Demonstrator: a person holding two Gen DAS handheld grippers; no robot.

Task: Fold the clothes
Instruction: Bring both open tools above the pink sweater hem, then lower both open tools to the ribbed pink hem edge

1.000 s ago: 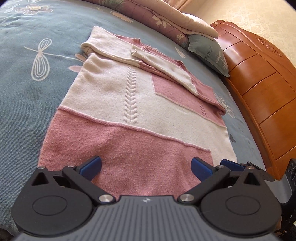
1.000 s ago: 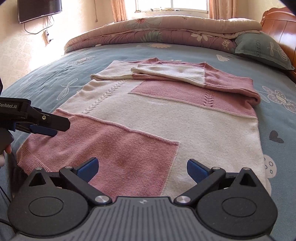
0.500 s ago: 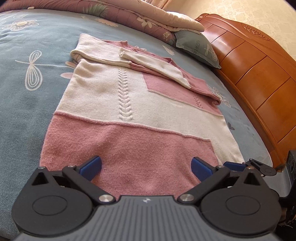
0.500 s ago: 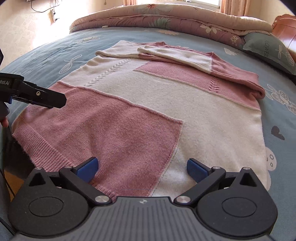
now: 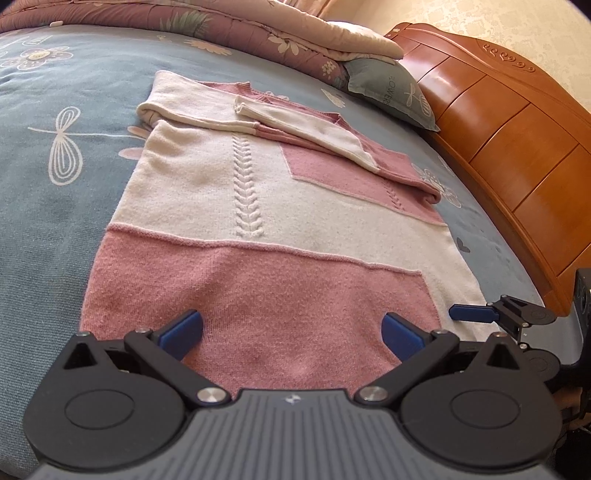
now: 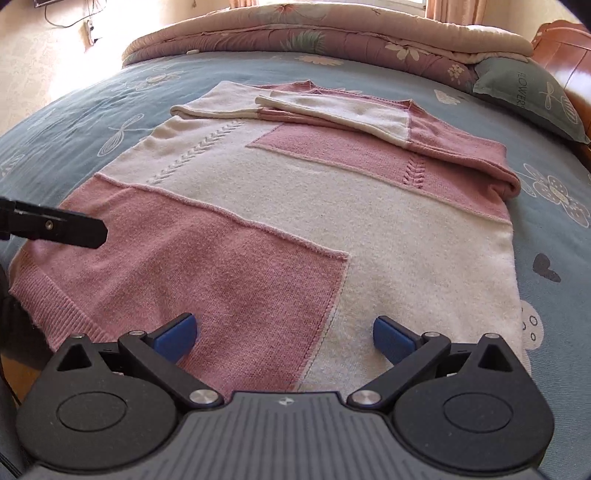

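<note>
Lying flat ahead: sweater [image 5: 266, 221] | left hand-held gripper [image 5: 291, 328] spread above hem

Bed [image 6: 554, 236] in blue floral sheet; pink-and-cream sweater [image 6: 295, 206] flat, folded quilt [image 6: 314, 29], grey pillow [image 6: 532, 96]

Pink-and-cream knit sweater [image 6: 295, 206], flat on blue bedspread [image 6: 554, 236] (sleeves folded across chest), hem nearest

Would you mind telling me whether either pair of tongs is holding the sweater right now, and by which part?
Nothing is held: the left tongs and right tongs are both open above the sweater near its hem.
</note>
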